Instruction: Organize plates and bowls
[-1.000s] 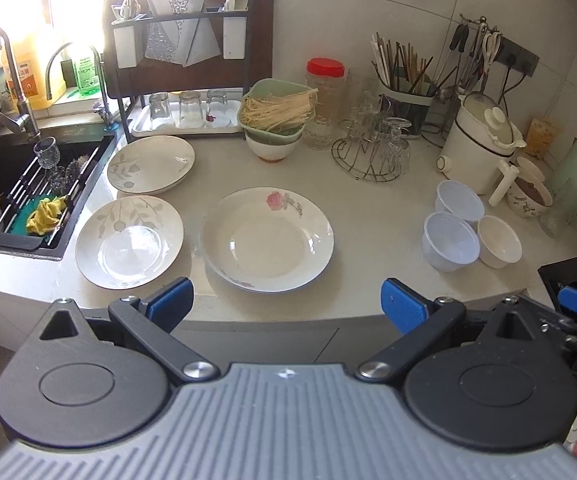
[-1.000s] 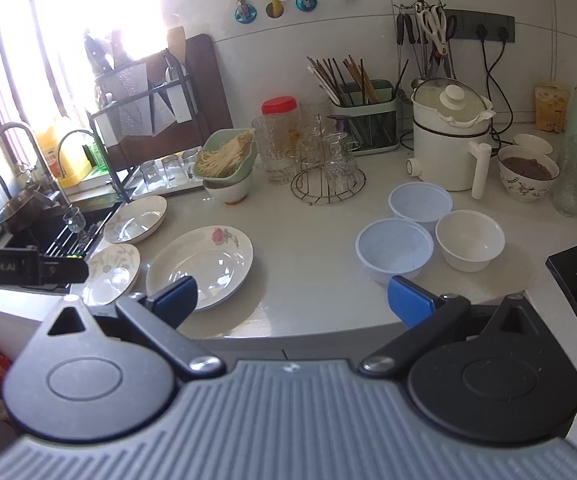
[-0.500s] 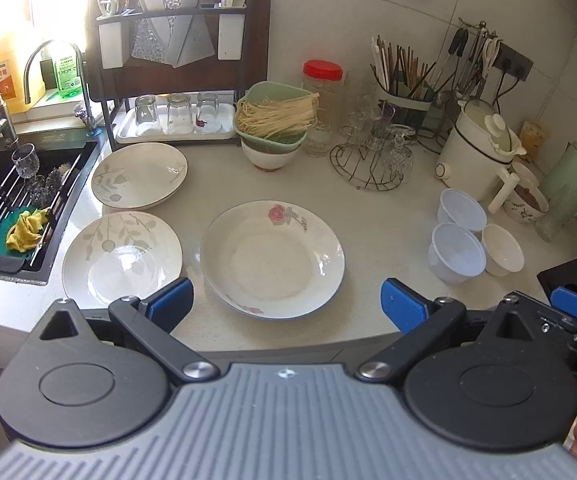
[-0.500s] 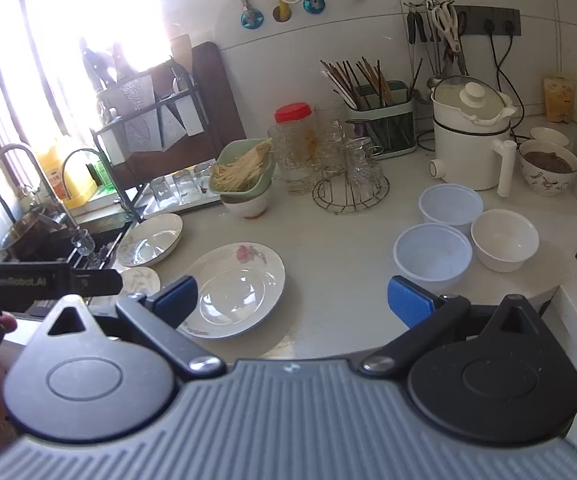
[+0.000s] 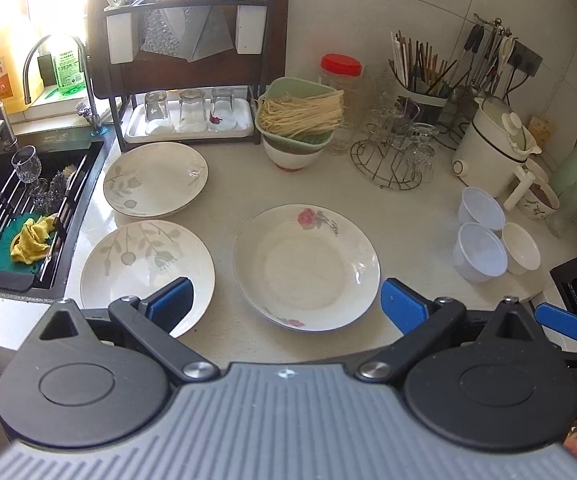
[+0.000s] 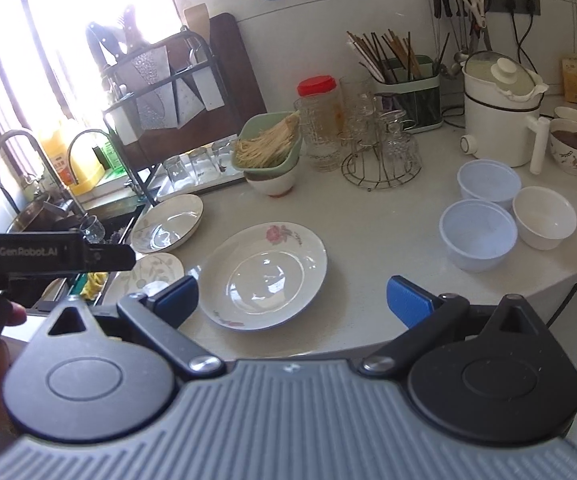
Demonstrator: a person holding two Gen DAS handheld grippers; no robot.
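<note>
Rose plate (image 5: 306, 266) near counter edge (image 5: 328, 354), both hand-held grippers (image 5: 284, 304) (image 6: 291, 298) wide, empty, above it.

White-tiled wall (image 5: 320, 12) — sunlit window (image 6: 48, 40), pale countertop (image 5: 228, 200).

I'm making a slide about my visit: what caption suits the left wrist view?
Open left gripper hovers over a rose-patterned plate, two leaf-patterned plates and three small bowls on a kitchen counter.

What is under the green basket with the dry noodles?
The green basket sits on a white bowl. Only the bowl's outer wall shows; its inside is covered by the basket.
</note>
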